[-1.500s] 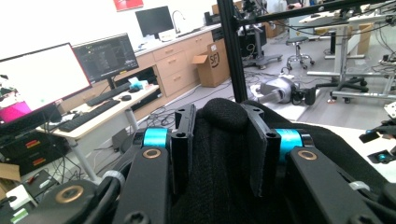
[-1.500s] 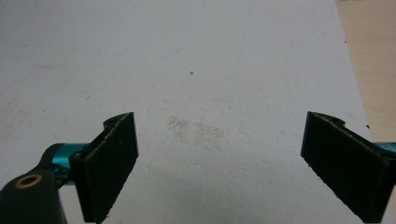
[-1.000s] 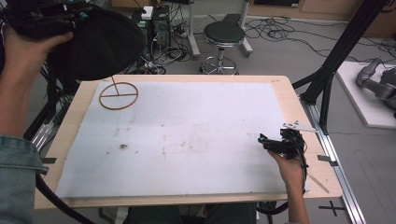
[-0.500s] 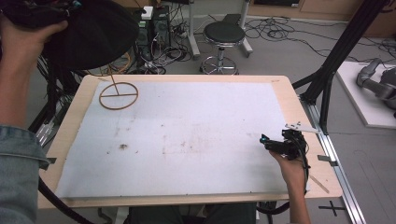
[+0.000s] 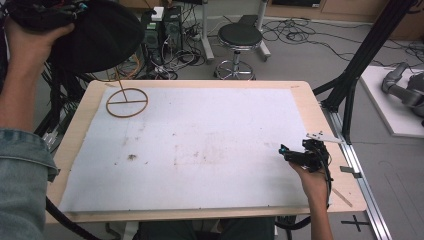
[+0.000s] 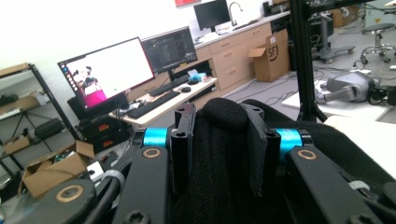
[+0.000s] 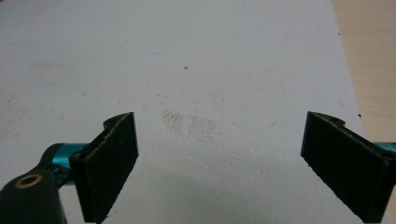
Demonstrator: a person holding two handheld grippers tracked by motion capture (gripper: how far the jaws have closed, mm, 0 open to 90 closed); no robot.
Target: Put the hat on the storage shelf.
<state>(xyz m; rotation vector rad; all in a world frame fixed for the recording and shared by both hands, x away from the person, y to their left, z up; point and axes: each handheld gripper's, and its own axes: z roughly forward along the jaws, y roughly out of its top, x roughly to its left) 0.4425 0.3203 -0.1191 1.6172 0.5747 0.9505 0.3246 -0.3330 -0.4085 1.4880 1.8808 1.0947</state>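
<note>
Right tongs (image 5: 285, 150): nearest the person, low at the desk's right side; jaws stand wide apart with nothing between them, bare mat below in the right gripper view.
White mat (image 5: 200, 145): covers most of the desk (image 5: 320, 115); faint smudges near its middle, otherwise open room for moving.
Desk edges: a wooden margin frames the mat on all sides; a black frame post rises just past the far right corner.
Wooden stand (image 5: 127, 102): a ring base with a thin upright rod, at the far left corner of the mat, well apart from the right tongs.
Left tongs (image 6: 219, 140): raised above and beyond the far left corner; jaws clamped on a fold of the black knit hat (image 5: 100, 35), pressing it from both sides.
Hat's place: in the air, over the desk's far left edge, above and a little behind the stand's rod.
Step in hand: seemingly carrying the hat toward the stand to hang it on the rod.
Next move: probably bring the hat's opening over the rod tip, lower it straight, then release; the light stand could tip if the rod is nudged sideways.
Beyond: a stool (image 5: 240, 37) and cables on the floor.
</note>
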